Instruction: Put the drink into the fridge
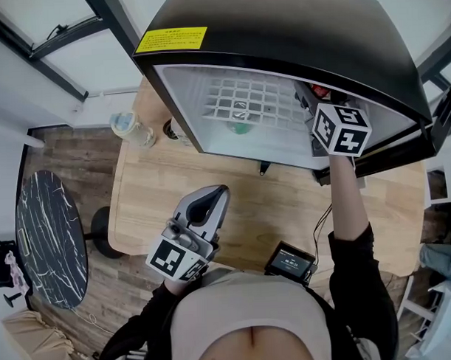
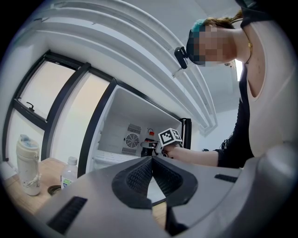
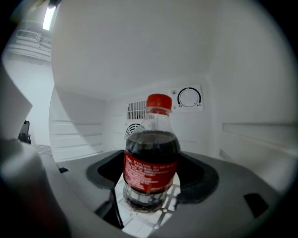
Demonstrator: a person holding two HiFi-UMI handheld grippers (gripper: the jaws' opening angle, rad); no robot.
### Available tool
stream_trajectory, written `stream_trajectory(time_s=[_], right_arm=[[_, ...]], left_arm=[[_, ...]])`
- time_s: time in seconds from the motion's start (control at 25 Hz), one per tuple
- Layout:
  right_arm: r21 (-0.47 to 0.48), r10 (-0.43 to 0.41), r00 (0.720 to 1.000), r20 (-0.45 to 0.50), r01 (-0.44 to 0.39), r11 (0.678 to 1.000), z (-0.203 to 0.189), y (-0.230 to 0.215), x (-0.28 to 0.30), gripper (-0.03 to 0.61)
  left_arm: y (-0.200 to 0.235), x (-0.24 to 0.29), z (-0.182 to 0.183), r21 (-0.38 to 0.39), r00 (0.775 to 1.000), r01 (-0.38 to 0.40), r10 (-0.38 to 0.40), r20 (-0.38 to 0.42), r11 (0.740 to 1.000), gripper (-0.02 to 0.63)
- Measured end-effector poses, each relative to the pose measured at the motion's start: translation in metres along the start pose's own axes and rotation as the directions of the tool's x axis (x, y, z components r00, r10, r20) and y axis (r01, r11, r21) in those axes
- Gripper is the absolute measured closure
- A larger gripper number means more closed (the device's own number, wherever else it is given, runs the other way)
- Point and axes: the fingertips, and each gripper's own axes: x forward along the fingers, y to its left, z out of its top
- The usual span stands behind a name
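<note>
Placing step: right gripper [image 3: 153,182] pinches bottle [image 3: 151,153] inside fridge [image 1: 279,26], upright, base at its wire shelf [image 3: 138,224]. Left gripper [image 2: 151,161] jaws pressed together, empty, outside fridge. Next: release cleanly, back out.

This looks like an office or studio room, not a kitchen. A small black fridge [image 1: 279,33] stands on a pale wooden desk [image 1: 156,204], with a small screen device [image 1: 291,260] and its cable at the near edge. Tall dark-framed windows [image 2: 51,107] line the far left wall. The floor [image 1: 69,144] is wood plank, and a round black marble side table [image 1: 50,233] stands on the left.
</note>
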Motion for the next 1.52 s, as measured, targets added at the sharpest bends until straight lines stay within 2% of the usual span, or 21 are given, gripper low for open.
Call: stream_trajectory(time_s=[0.24, 0.56, 0.8, 1.0, 1.52], right_arm=[[0.007, -0.021, 1.000, 0.018, 0.021, 1.000, 0.0024, -0.0030, -0.0028, 0.236], [0.017, 0.005, 0.999, 0.034, -0.006, 1.000, 0.0037, -0.0008, -0.0053, 0.238], [-0.009, 0.011, 0.999, 0.047, -0.011, 1.000, 0.0043, 0.0000, -0.0074, 0.238], [-0.051, -0.017, 0.998, 0.057, 0.020, 0.999, 0.0081, -0.0001, -0.0072, 0.242], [-0.043, -0.019, 0.999, 0.040, 0.021, 0.999, 0.0043, -0.0020, -0.0082, 0.242]], left_arm=[[0.0005, -0.0026, 0.0001, -0.001, 1.000, -0.007, 0.007, 0.000, 1.000, 0.609], [-0.0016, -0.0031, -0.0007, -0.001, 1.000, -0.007, 0.007, -0.002, 1.000, 0.609], [-0.0037, -0.0019, 0.0001, 0.000, 1.000, -0.003, 0.003, -0.001, 1.000, 0.609], [-0.0037, -0.0030, -0.0002, 0.001, 1.000, -0.007, 0.007, -0.003, 1.000, 0.609], [-0.0076, 0.0002, -0.0005, -0.001, 1.000, 0.010, -0.010, -0.004, 1.000, 0.609]])
